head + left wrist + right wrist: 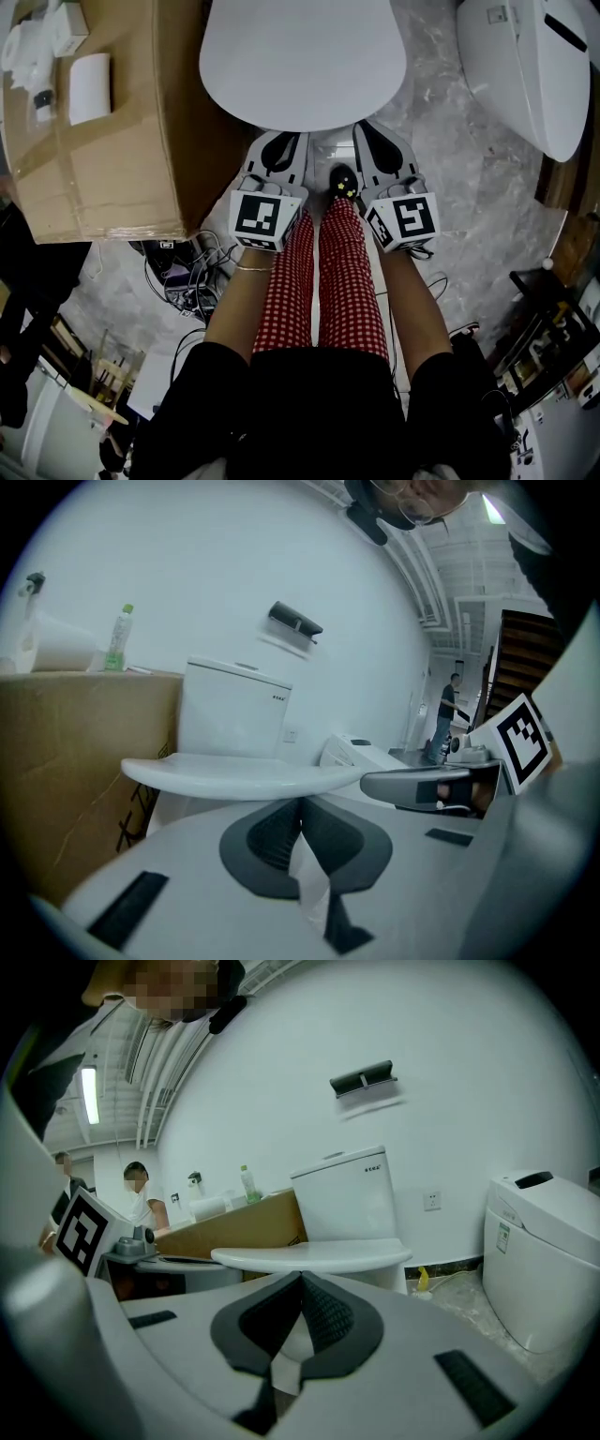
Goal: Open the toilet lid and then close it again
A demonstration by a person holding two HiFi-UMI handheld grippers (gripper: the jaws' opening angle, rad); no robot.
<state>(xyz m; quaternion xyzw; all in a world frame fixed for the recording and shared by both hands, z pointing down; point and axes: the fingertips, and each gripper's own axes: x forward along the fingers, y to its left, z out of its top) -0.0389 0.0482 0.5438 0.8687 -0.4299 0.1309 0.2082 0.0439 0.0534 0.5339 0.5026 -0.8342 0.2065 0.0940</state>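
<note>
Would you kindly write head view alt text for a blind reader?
From above, the left gripper and right gripper, both shut, point at the front of a closed toilet lid. A cardboard box stands to the left.

The toilet lid (300, 61) lies down flat, right in front of the person. The tank (234, 710) stands behind it, against the wall. The left gripper (284, 141) and the right gripper (372, 131) sit side by side, just at the lid's front edge. The person's legs (323, 281) are below and between them. A big box (122, 159) stands to the left of the toilet, with a paper roll (89, 87) and a bottle (116, 639) on top. Cables (183, 277) lie on the floor near the box. Another toilet (530, 66) stands to the right.
</note>
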